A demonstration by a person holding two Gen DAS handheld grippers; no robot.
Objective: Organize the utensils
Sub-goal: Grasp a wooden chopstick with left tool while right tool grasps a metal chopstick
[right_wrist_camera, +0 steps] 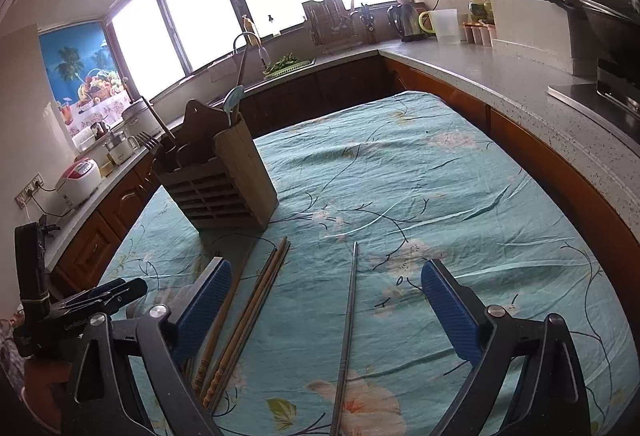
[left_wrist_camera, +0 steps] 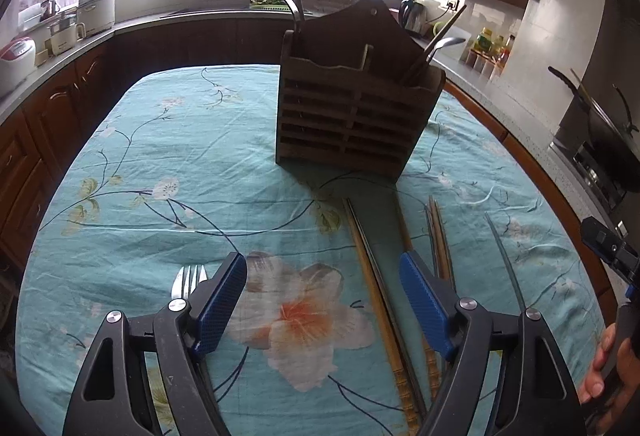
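A floral teal tablecloth (right_wrist_camera: 440, 175) covered the table. One wooden utensil holder (left_wrist_camera: 352, 115) stood on it, one fork (left_wrist_camera: 188, 280) and several chopsticks (right_wrist_camera: 248, 308) lying before it. Both the left gripper (left_wrist_camera: 322, 300) and right gripper (right_wrist_camera: 326, 308) gaped apart, empty. Partial lettering "Gen" showed on a gripper.

Only one piece of text can be partly read. In the right wrist view, white letters stand on the black body of the other gripper (right_wrist_camera: 86, 320), at the far left of the right gripper (right_wrist_camera: 326, 308). They begin with "Gen" and continue with something like "Robo", but the end is cut off and too small to be sure. The bottles and jars on the counter carry labels, but these are too blurred to read. The appliances at the left also show no readable brand.
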